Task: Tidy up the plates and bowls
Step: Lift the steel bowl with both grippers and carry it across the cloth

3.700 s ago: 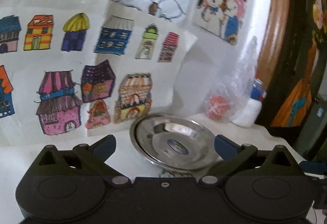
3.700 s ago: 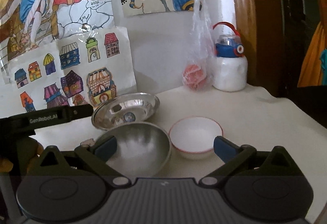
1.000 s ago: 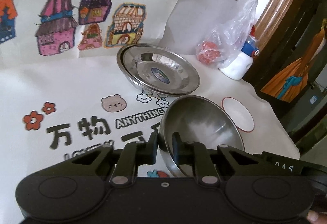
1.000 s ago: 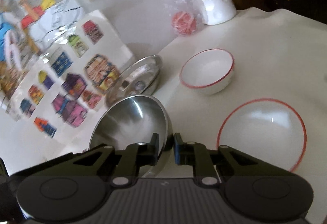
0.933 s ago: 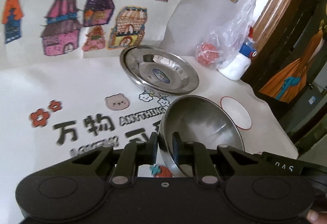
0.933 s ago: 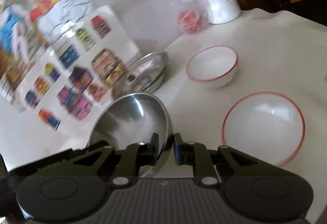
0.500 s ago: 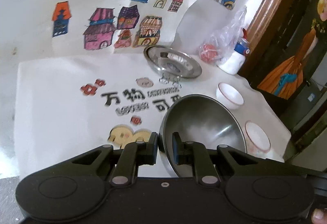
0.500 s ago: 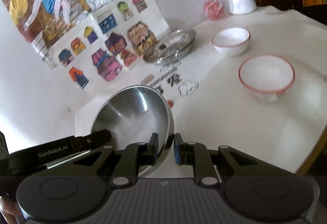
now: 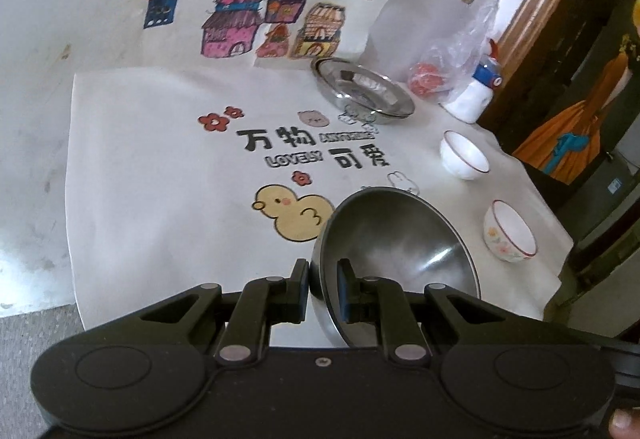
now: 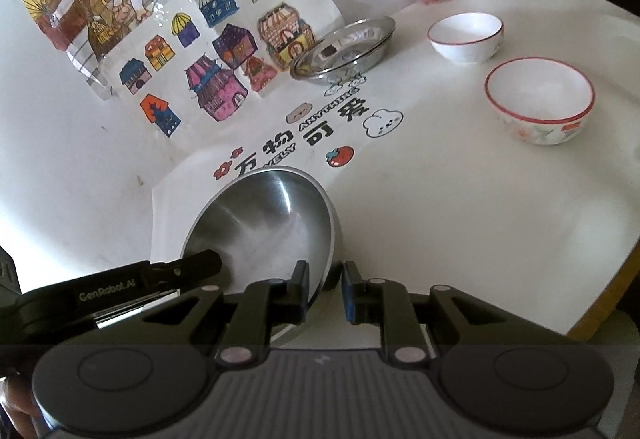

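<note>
A steel bowl is held tilted above the near part of the table by both grippers. My left gripper is shut on its left rim. My right gripper is shut on its right rim. A steel plate lies at the back by the wall. A plain white red-rimmed bowl stands right of it. A flowered white red-rimmed bowl stands nearer, at the right.
The white printed table cover spans the table. A plastic bag with a red thing and a white bottle stand at the back right corner. Drawings hang on the wall. The table's right edge is close.
Both grippers, still shut on the steel bowl, have lifted and drawn it back toward the near edge; the plate and white bowls now look farther off.
</note>
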